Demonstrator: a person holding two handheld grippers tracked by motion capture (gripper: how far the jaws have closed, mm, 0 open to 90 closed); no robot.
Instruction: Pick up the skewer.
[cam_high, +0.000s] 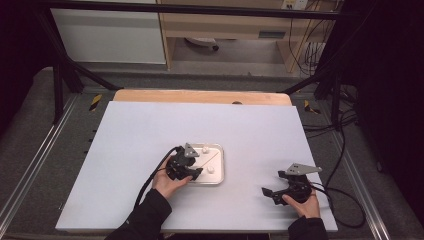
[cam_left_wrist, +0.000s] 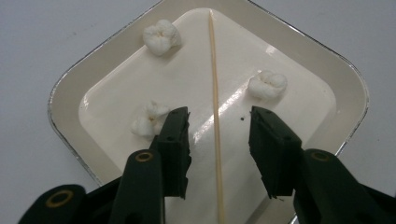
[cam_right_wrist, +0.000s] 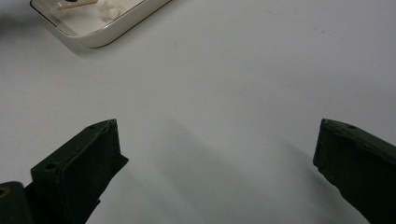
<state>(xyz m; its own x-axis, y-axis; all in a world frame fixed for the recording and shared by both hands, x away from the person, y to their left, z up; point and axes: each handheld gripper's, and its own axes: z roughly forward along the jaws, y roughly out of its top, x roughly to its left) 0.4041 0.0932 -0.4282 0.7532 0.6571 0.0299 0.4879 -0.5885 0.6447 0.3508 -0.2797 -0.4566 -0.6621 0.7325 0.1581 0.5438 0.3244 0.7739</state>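
Since the left hand-held gripper stands half-apart astride the thin wooden skewer, untouched, flat in the cream rectangular tray: light, stiff, snappable, slippery on glaze. Pinch mid-length. Three white marshmallows beyond: soft.

Thin wooden skewer flat in tray

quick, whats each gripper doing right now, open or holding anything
Left gripper: open, jaws either side of the wooden skewer in the tray, not pressing on it.
Right gripper: open wide over the bare table, holding nothing.
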